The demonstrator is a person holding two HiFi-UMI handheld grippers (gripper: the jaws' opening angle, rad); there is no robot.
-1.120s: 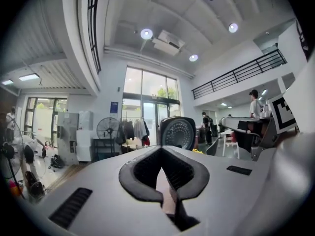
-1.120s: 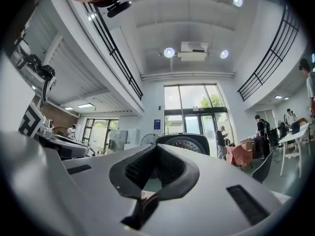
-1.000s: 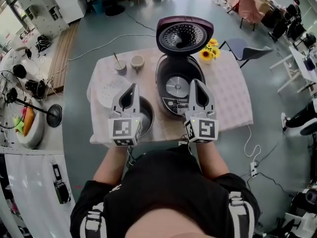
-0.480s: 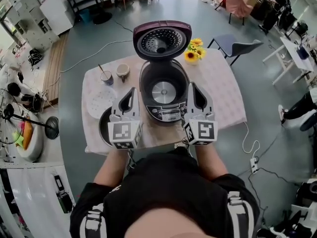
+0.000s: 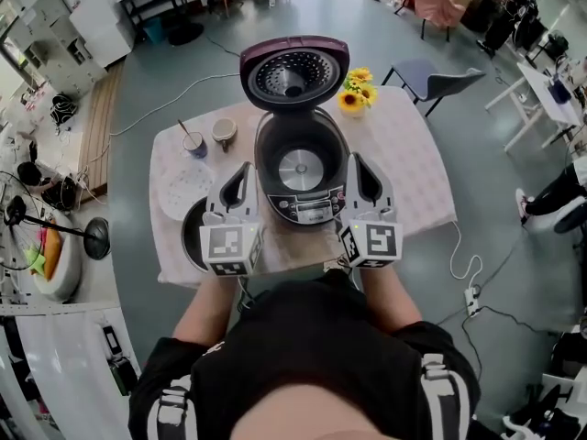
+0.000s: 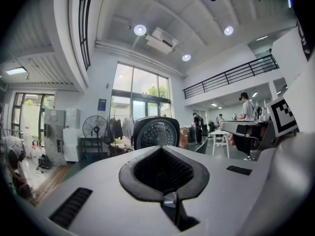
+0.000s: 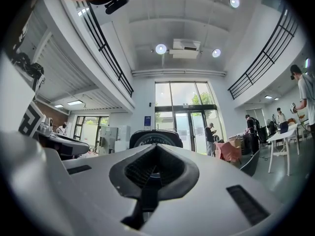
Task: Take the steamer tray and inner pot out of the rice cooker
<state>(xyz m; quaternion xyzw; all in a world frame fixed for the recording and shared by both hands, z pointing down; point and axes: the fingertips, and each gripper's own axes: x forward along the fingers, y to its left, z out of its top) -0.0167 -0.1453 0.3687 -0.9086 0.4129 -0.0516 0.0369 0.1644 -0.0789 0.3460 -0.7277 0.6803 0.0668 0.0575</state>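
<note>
Cooker (image 5: 312, 211) emptied, job looks done
Left gripper (image 5: 245, 168) has left the pot (image 5: 190, 236), near-left by tray (image 5: 183, 189); it and right gripper (image 5: 357, 160) are clenched, empty.

My left grey plastic two-jaw gripper (image 5: 245, 169) sits at 9 o'clock of the right grey plastic two-jaw gripper (image 5: 354, 159). They are side by side, each with a marker cube at its rear. Both point toward 12 o'clock, roughly level. Each pair of jaws is pressed together on nothing. My left forearm (image 5: 205, 306) and right forearm (image 5: 386, 293) reach in from 6 o'clock.
</note>
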